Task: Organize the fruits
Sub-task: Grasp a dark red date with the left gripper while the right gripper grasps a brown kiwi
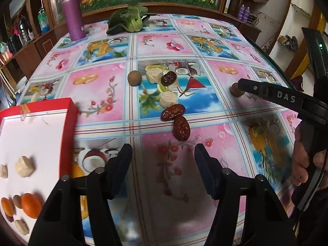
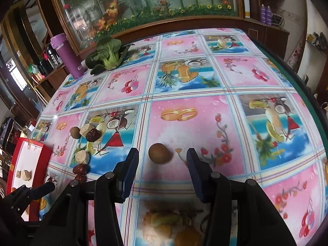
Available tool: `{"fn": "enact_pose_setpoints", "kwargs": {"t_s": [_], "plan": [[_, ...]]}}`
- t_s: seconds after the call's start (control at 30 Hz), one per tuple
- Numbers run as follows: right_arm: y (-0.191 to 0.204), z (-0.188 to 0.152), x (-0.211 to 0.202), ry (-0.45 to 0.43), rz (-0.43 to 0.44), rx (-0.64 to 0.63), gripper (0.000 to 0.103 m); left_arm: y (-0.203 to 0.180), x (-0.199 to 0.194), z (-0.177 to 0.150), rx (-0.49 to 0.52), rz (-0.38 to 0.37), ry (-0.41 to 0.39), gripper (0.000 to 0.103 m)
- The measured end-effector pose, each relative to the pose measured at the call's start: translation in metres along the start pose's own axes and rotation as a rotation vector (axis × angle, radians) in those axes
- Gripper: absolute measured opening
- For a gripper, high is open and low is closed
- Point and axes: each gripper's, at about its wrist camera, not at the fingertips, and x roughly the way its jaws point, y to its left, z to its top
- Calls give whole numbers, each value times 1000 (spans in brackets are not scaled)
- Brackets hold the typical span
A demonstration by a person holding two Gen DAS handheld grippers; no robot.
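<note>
In the left wrist view my left gripper [image 1: 163, 151] is open and empty over the patterned tablecloth. Just ahead of it lie two red dates [image 1: 177, 121]. Farther on are a third date [image 1: 168, 78], two beige cubes [image 1: 168, 99] and a brown round fruit [image 1: 134, 78]. The red box [image 1: 69, 110] at the left holds beige cubes [image 1: 24, 166] and orange fruits [image 1: 30, 205]. My right gripper [image 2: 162, 155] is open, with another brown round fruit [image 2: 160, 152] on the table between its fingertips, untouched. From the left wrist view that fruit [image 1: 234, 90] is partly hidden behind the right gripper [image 1: 242, 85].
A purple bottle [image 1: 71, 14] and a leafy green vegetable [image 1: 128, 19] stand at the table's far side. The table edge [image 2: 303, 86] curves along the right. A hand [image 1: 301, 160] holds the right gripper's handle. Wooden cabinets and a glass panel line the back.
</note>
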Motion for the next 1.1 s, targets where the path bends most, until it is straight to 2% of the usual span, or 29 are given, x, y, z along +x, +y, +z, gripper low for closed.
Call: {"fn": "enact_pose_setpoints", "kwargs": {"t_s": [0.2,0.27,0.3,0.4,0.5,0.57,0.7,0.83,1.1], "plan": [[-5,1,11,14,17,19,33,-4,10,7,-17,-29,14,64],[-4,0,14,17,16,8,33,-6,15,10,-18,-25,16,59],[-4,0,15,19,20,6,32,-6,19,11,-23,-27,20,54],[-1,0,18,10,11,-21,28,-8,21,15,-14,-18,3,52],[-1,0,18,2,10,-35,25,-12,23,17,-4,-17,-5,41],[-2,0,19,-2,4,-41,22,-16,25,18,20,-11,-13,39],[-1,-1,18,-7,1,-50,22,-19,25,16,51,7,-36,31],[-1,-2,18,-8,1,-48,22,-11,24,16,29,-1,-39,21],[13,-7,6,-40,46,-68,22,6,11,6,-31,-19,-42,21]]}}
